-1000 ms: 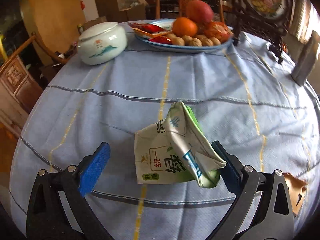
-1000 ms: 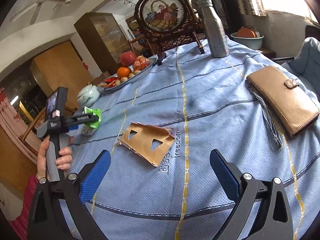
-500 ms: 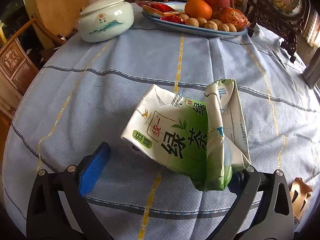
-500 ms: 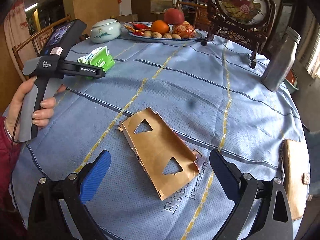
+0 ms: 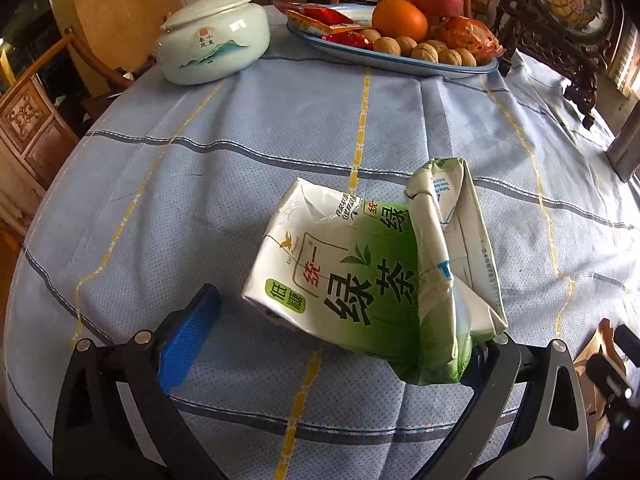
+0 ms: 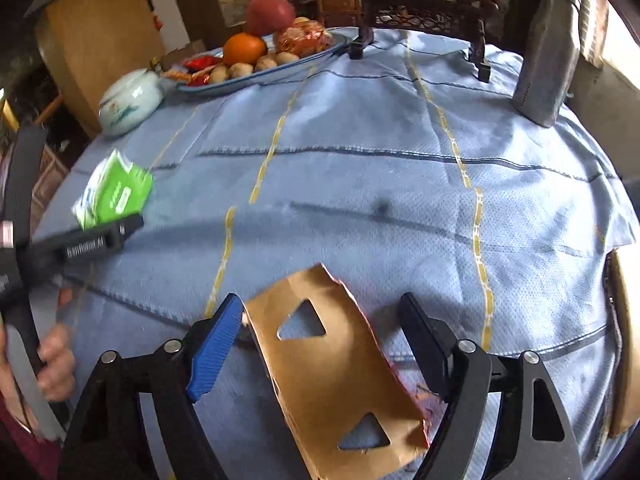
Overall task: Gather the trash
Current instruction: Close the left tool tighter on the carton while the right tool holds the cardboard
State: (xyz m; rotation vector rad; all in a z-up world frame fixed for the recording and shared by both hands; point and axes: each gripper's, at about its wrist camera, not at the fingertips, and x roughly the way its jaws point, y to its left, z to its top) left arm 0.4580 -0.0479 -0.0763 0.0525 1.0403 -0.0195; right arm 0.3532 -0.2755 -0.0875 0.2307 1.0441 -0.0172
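Observation:
A crumpled green-and-white tea carton [image 5: 360,276] lies on the blue tablecloth between the wide-apart fingers of my left gripper [image 5: 344,320], which is open. The carton leans against the right finger and hides its pad; the blue left pad [image 5: 188,340] stands well clear. In the right wrist view the carton [image 6: 116,192] shows at the tip of the left gripper [image 6: 100,240]. A flat brown cardboard piece [image 6: 332,376] with triangular cut-outs lies between the closing jaws of my right gripper [image 6: 322,304]. Its left pad [image 6: 218,348] is at the cardboard's edge; the right pad stands apart from it.
A lidded ceramic jar [image 5: 212,40] and a fruit plate [image 5: 460,68] stand at the table's far side, beside a carved wooden stand [image 5: 560,40]. A metal bottle [image 6: 548,48] is at the far right and a tan wallet [image 6: 624,340] at the right edge. A hand [image 6: 56,364] holds the left gripper.
My right gripper has swung over the cardboard piece, which now lies between its jaws, and the jaws have narrowed. The carton has tipped flatter and sits closer between the left fingers.

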